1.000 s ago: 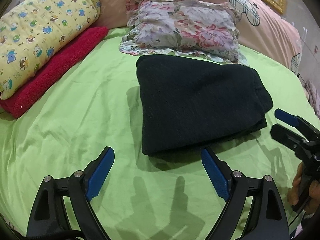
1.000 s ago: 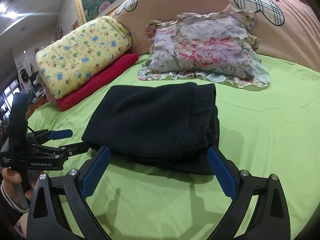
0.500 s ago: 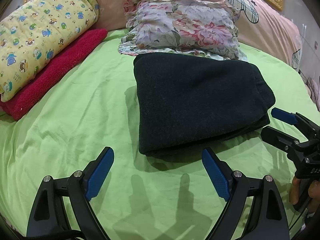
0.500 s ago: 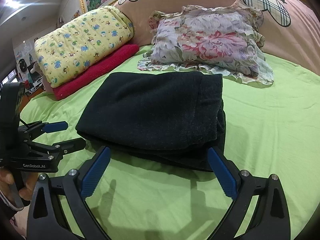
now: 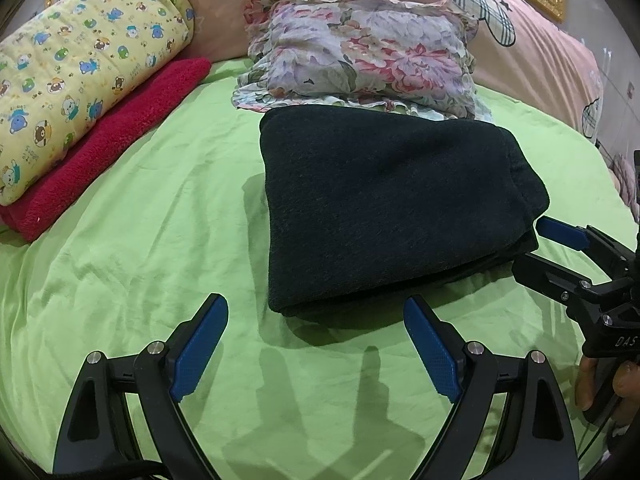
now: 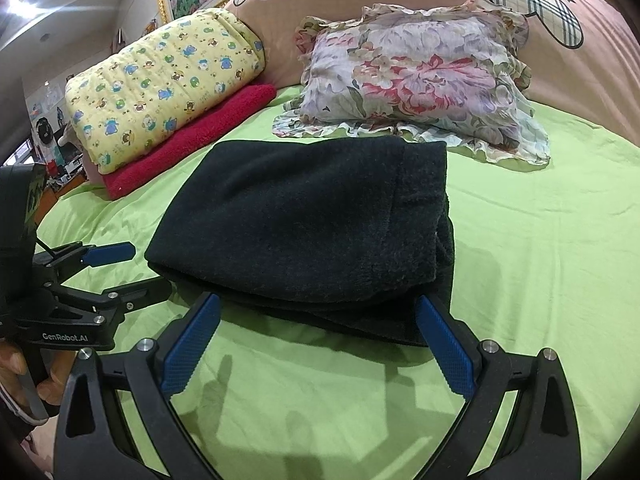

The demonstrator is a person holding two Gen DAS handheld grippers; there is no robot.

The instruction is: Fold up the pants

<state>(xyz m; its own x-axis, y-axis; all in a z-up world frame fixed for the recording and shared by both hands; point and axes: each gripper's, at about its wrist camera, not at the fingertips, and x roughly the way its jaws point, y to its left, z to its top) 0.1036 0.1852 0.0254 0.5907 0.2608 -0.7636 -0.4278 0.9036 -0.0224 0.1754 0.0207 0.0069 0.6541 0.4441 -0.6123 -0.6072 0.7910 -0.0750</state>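
Observation:
The dark pants point(image 5: 384, 208) lie folded in a thick rectangle on the green bedsheet point(image 5: 140, 264); they also show in the right wrist view point(image 6: 304, 224). My left gripper point(image 5: 316, 344) is open and empty, just in front of the pants' near edge. My right gripper point(image 6: 316, 340) is open and empty, its fingertips at the near edge of the folded stack. The right gripper shows at the right of the left wrist view point(image 5: 544, 248); the left gripper shows at the left of the right wrist view point(image 6: 136, 268).
A floral pillow point(image 5: 360, 56) lies right behind the pants. A yellow printed quilt point(image 5: 80, 64) rests on a red blanket point(image 5: 108, 144) at the back left. A pink duvet point(image 6: 400, 4) runs along the back.
Both grippers have moved forward toward the pants, which now look closer in both views. Both stay open. The pants have not changed shape.

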